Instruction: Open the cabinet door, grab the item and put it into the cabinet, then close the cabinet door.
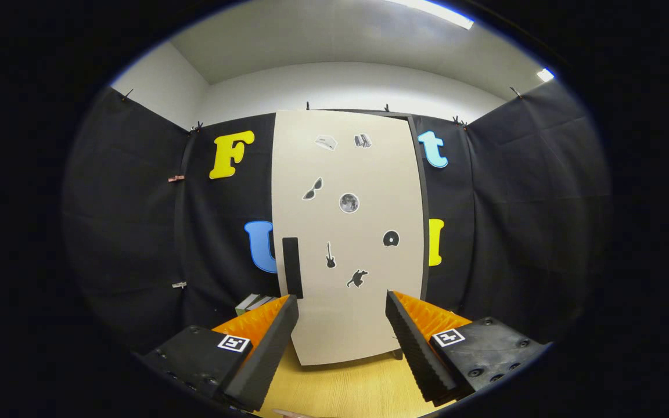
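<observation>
We find no readable words or numbers here: the cabinet door [349, 232] carries only picture stickers [349, 202], and each of the fingers [265, 342] bears a square coded marker [234, 343].

The cabinet [349, 232] stands upright straight ahead of the gripper's fingers, beyond them. Its pale door [363, 313] is shut and carries several small dark stickers. A dark vertical handle [292, 267] sits on the door's left edge, just beyond the left finger. A grey-and-white item [255, 302] lies behind the left finger, beside the cabinet's base.
</observation>
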Demonstrator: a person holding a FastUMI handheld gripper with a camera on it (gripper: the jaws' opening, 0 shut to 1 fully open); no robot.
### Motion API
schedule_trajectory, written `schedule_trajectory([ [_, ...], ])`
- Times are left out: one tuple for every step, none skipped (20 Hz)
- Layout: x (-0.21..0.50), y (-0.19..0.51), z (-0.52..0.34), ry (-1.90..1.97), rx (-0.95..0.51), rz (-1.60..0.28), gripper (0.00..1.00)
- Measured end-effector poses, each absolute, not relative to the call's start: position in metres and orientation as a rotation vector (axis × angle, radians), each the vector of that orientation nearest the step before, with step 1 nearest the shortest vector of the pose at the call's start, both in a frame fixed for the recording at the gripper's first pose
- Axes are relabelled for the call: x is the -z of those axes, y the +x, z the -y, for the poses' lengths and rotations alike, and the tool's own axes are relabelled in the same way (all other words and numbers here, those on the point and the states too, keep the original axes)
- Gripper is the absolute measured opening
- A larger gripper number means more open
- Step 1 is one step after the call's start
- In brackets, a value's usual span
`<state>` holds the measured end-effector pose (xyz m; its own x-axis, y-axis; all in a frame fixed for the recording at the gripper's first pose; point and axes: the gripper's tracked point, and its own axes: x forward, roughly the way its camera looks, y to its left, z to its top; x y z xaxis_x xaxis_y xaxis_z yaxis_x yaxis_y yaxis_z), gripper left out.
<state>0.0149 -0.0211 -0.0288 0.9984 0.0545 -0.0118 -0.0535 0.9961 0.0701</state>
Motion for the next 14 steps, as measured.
schedule_trajectory([
  [0.03, 0.0152, 0.0201, 0.069, -0.056, -0.015, 0.98],
  [0.0299, 0.0164, 0.0203, 0.068, -0.057, -0.017, 0.98],
  [0.0302, 0.017, 0.0199, 0.066, -0.057, -0.019, 0.98],
  [0.0312, 0.0186, 0.0196, 0.064, -0.057, -0.022, 0.98],
  [0.032, 0.0188, 0.0195, 0.061, -0.055, -0.025, 0.98],
  [0.0328, 0.0192, 0.0191, 0.058, -0.055, -0.028, 0.98],
  [0.0336, 0.0201, 0.0186, 0.056, -0.056, -0.03, 0.98],
  [0.0343, 0.0209, 0.0183, 0.053, -0.056, -0.032, 0.98],
  [0.0342, 0.0214, 0.0187, 0.052, -0.056, -0.032, 0.98],
  [0.034, 0.0224, 0.0185, 0.051, -0.056, -0.032, 0.98],
  [0.0338, 0.0227, 0.0188, 0.05, -0.055, -0.031, 0.98],
  [0.0338, 0.0231, 0.0193, 0.048, -0.052, -0.032, 0.98],
  [0.0344, 0.0228, 0.0191, 0.046, -0.05, -0.032, 0.98],
  [0.0342, 0.023, 0.0197, 0.044, -0.049, -0.031, 0.98],
])
